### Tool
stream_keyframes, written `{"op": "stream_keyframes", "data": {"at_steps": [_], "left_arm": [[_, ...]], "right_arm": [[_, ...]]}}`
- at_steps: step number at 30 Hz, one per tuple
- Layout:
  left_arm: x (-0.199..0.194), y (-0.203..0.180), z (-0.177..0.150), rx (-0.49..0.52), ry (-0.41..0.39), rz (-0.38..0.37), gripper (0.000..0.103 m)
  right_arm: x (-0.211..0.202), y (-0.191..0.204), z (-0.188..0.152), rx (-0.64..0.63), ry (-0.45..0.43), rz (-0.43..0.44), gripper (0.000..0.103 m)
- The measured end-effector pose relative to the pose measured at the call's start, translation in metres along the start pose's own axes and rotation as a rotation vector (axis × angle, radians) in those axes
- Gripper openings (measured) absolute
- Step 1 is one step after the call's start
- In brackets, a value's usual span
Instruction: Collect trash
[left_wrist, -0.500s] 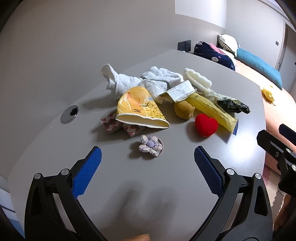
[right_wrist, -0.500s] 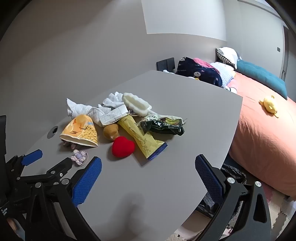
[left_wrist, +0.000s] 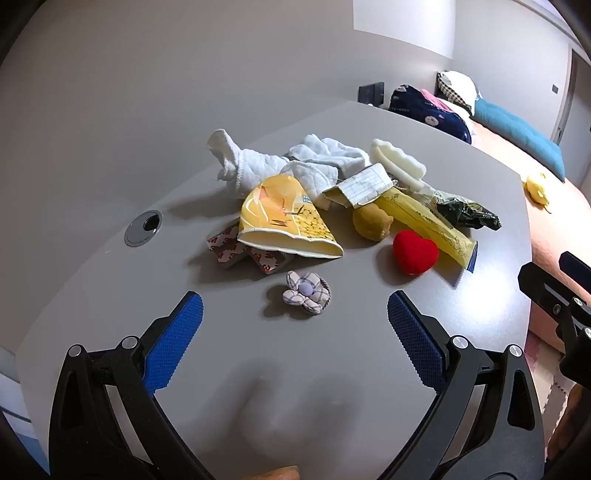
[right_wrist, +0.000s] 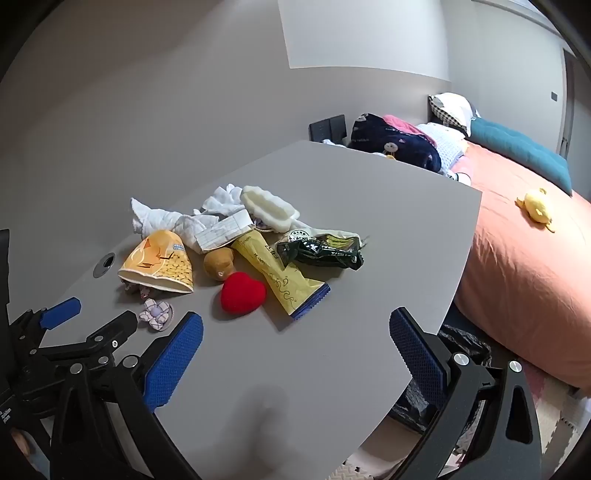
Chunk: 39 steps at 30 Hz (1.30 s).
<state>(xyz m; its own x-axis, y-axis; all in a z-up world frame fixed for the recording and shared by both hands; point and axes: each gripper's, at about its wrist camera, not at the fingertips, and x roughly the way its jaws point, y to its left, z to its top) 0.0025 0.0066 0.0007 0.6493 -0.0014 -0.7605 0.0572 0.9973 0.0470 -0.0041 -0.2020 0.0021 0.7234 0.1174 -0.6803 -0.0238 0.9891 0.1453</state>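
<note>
Left tongs (left_wrist: 295, 314) hang released over the near desk (left_wrist: 110, 280), nothing between them, lined up on the cloth flower (left_wrist: 306, 292), probably scouting. The trash sits mid-frame: flattened cup (left_wrist: 284, 221), yellow wrapper (left_wrist: 424, 221), dark wrapper (right_wrist: 321, 251), mixed with a red heart (right_wrist: 242, 292) and white cloths (left_wrist: 258, 166). Right tongs (right_wrist: 295, 332) gape too. Grey wall behind; bed (right_wrist: 524, 236) at right.

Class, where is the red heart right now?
The red heart lies on the table, between the brown toy and the yellow wrapper, right of centre in the left wrist view.
</note>
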Motion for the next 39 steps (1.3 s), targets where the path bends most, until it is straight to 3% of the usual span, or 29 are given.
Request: {"op": "stream_keyframes", "data": {"at_steps": [39], "left_arm": [[0.002, 0.002, 0.001, -0.008, 0.023, 0.000, 0.097]], "right_arm": [[0.000, -0.006, -0.005, 0.001, 0.006, -0.001, 0.101]]}}
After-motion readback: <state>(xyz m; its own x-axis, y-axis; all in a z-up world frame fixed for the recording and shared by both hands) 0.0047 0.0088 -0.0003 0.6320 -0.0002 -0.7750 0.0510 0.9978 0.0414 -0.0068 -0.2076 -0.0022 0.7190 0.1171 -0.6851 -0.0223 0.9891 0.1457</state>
